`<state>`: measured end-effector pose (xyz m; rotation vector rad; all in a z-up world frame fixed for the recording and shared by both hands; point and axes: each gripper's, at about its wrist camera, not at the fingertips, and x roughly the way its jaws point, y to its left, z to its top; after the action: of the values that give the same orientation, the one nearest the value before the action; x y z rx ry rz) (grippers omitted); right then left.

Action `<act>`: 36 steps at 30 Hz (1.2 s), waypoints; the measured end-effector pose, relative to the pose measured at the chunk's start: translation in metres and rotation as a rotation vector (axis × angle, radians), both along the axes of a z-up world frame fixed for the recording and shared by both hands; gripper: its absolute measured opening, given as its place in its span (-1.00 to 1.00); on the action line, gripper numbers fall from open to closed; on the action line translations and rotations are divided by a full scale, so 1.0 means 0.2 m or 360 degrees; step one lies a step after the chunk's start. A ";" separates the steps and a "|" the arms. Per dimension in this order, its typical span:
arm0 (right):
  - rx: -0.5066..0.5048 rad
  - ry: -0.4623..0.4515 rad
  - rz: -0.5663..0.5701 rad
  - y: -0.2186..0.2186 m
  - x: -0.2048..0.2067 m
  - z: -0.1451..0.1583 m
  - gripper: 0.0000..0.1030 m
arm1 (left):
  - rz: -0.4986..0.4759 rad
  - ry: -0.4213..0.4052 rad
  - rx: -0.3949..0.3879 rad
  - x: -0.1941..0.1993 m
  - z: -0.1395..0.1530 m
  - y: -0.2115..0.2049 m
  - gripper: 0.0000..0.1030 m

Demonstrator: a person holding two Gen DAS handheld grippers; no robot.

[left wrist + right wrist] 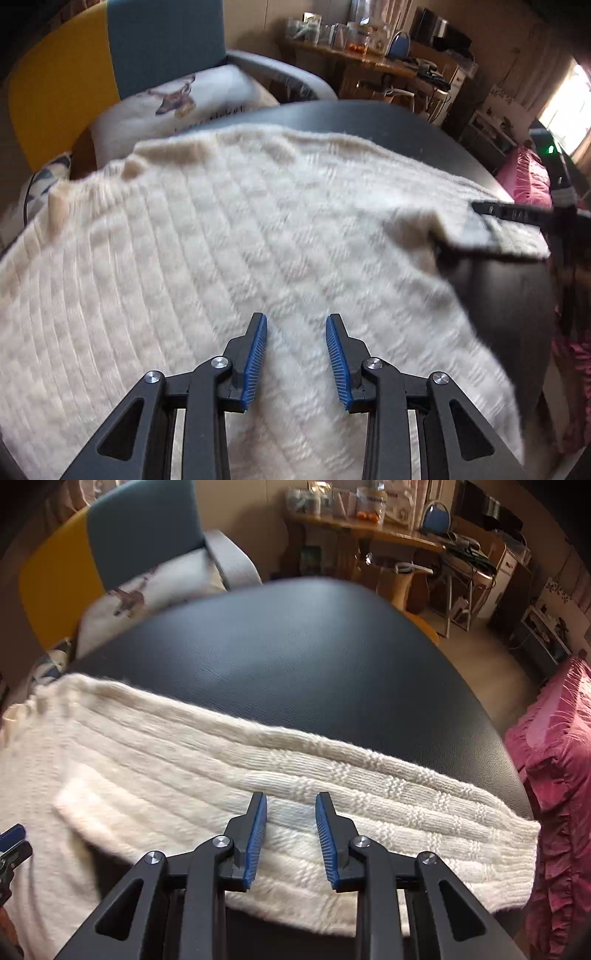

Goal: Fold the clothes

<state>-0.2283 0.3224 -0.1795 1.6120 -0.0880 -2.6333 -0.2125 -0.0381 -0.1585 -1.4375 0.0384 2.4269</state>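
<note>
At the far left stands an armchair (55, 81) with a yellow and blue back, and a white cushion (192, 99) printed with a deer lies on its seat, just beyond the edge of the dark round desk (295, 657). A cream cable-knit sweater (221, 229) is spread over the near side of the desk, its ribbed collar toward the armchair and one sleeve (406, 812) stretched out flat toward the right, ending near the desk's right edge. The left gripper (296, 325) hangs over the body of the sweater, its blue-padded jaws standing apart with only knit showing below the gap and nothing clamped between them. The right gripper (290, 805) hangs over the sleeve, its jaws likewise parted and holding nothing; whether its tips touch the wool cannot be told. In the left wrist view the right gripper's black fingers show at the right edge above the sleeve's cuff. Behind the desk a wooden side table (369, 531) is crowded with jars and packets. At the far right lies pink ruffled bedding (554, 775).
</note>
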 end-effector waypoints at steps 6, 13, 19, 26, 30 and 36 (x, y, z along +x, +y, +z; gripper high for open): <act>-0.0299 0.0057 0.0397 -0.38 0.29 0.15 -0.48 | 0.0281 0.0118 0.0087 0.01 0.11 -0.40 -0.37; -0.0452 -0.0135 0.0714 -0.97 0.47 0.04 -0.47 | 0.0706 0.0202 -0.0098 -0.14 0.14 -1.06 -0.37; -0.0319 -0.0220 0.0718 -1.13 0.46 -0.09 -0.41 | 0.0884 0.0118 -0.0137 -0.07 -0.01 -1.40 -0.35; -0.0349 -0.0252 0.0738 -1.20 0.49 -0.09 -0.40 | 0.0837 0.0170 -0.0226 -0.04 -0.02 -1.45 -0.35; -0.0548 -0.0221 0.0687 -1.02 0.49 0.01 -0.42 | 0.0896 0.0100 -0.0283 -0.08 0.01 -1.52 -0.35; -0.0552 -0.0246 0.0797 -0.77 0.75 0.10 -0.42 | 0.0787 0.0185 -0.0159 0.17 0.21 -1.26 -0.35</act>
<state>-0.0777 0.1691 -0.1595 1.4800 -0.1209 -1.9942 -0.1787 -0.2892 -0.1166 -1.4846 -0.1951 2.9400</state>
